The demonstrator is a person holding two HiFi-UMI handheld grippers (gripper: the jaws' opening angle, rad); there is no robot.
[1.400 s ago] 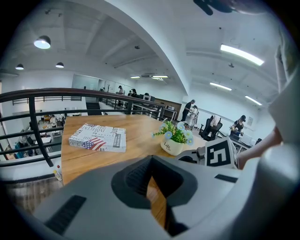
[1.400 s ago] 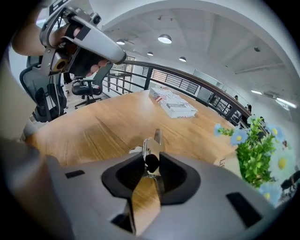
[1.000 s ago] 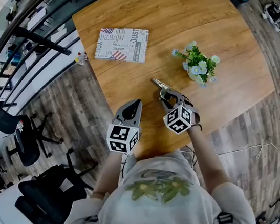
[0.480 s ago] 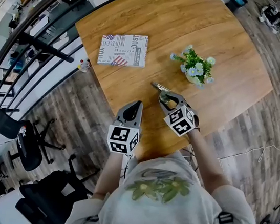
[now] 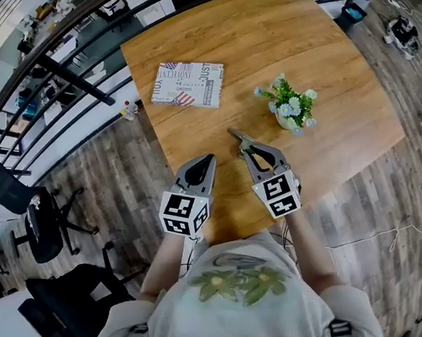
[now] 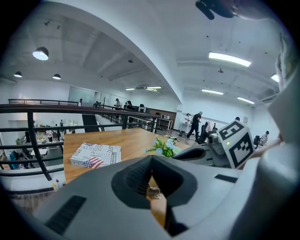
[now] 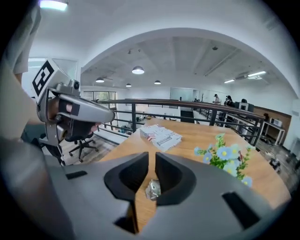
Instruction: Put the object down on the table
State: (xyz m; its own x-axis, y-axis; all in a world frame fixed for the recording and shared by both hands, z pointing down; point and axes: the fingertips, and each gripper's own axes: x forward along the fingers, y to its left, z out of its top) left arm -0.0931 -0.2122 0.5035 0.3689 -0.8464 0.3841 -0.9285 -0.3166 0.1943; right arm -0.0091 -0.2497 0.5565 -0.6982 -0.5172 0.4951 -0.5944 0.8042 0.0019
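Note:
A small crumpled silvery object (image 7: pixel 153 189) lies on the wooden table (image 5: pixel 333 72); through the left jaws it also shows (image 6: pixel 153 191). The head view hides it under the right gripper. My right gripper (image 5: pixel 238 138) hangs above it, tilted down. Its jaws have just been closing to a narrow slit (image 7: pixel 151 161) with nothing between them. My left gripper (image 5: pixel 207 158) is held beside it near the table's front edge, jaws meeting at the tip (image 6: pixel 151 158), empty.
A printed book (image 5: pixel 188 84) lies at the table's far left. A small pot of blue and white flowers (image 5: pixel 288 108) stands just beyond the right gripper. A black railing (image 5: pixel 74 35) runs past the table's left side; office chairs (image 5: pixel 41 210) stand below.
Both grippers have risen from the table, the right one more. The right jaws went from wide open to a narrow slit. The silvery object stays on the table.

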